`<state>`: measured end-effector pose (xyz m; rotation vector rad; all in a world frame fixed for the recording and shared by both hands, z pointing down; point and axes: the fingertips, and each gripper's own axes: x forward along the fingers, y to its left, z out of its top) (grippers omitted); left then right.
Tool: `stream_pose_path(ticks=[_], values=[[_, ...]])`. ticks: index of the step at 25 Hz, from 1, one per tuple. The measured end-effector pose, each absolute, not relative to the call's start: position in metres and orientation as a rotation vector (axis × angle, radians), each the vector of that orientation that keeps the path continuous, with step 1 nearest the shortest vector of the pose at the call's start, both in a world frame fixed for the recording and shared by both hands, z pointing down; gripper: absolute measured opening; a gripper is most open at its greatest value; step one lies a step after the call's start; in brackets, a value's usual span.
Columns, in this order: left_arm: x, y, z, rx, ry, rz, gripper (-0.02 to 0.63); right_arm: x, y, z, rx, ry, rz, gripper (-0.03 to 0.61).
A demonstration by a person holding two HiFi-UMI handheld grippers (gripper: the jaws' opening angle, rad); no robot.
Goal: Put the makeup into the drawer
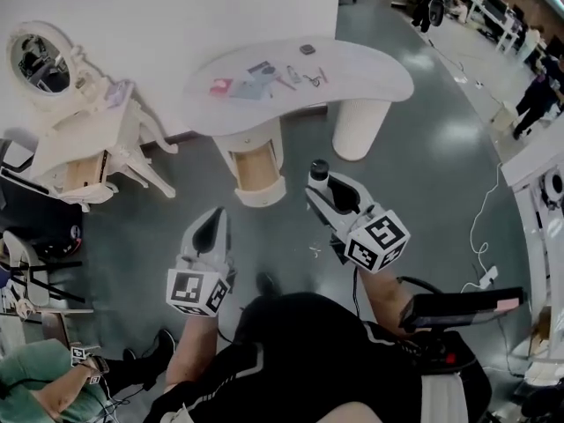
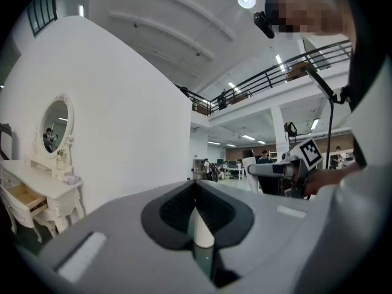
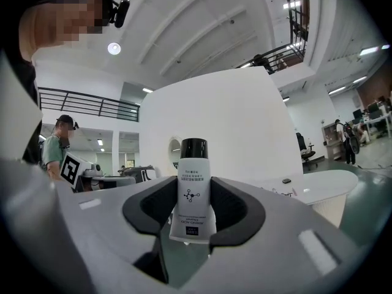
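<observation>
Table: a white curved table point(image 1: 379, 77) stands far from me, with small makeup items scattered on its top.
Drawer: an open drawer point(image 1: 256, 170) with a wood-coloured inside sticks out of the table's left pedestal toward me.
Vanity: a white vanity point(image 1: 88, 144) with an oval mirror point(image 1: 40, 60) stands far left against the wall; it too has a drawer point(image 2: 24, 198) pulled open.
In the way: grey floor point(image 1: 423, 174) lies between my grippers and the table's drawer. A white cable point(image 1: 480, 227) trails on it at the right, well off to the side.
Bystander: a seated person point(image 1: 48, 390) is near left, apart from me.
Right gripper point(image 3: 193, 210): my pads are clamped on a white tube point(image 3: 193, 195), one pad on each flat side.
Tube: held above the floor, near the table's drawer but apart from it. Its long axis runs along my jaws, black cap at the far end past the fingertips, pointing toward the table; the flat end sits back between the pads.
Left gripper point(image 2: 196, 195): my jaws meet at the tips. A pale sliver shows in the slot behind them, and I cannot tell what it is.
</observation>
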<state>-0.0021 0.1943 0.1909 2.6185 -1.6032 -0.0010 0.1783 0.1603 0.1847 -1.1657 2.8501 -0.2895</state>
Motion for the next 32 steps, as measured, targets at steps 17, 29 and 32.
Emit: stream_pose_path(ticks=[17,29,32], values=[[-0.091,0.093,0.202,2.616,-1.528,-0.056,0.000,0.093,0.068,0.189,-1.317,2.837,-0.342,0.170],[-0.095,0.021,0.221,2.584,-1.618,-0.016,0.000,0.084,-0.018,0.218,-1.254,2.906,-0.367,0.172],[-0.098,-0.004,0.220,2.537,-1.667,0.021,0.000,0.079,-0.048,0.219,-1.190,2.938,-0.341,0.172]])
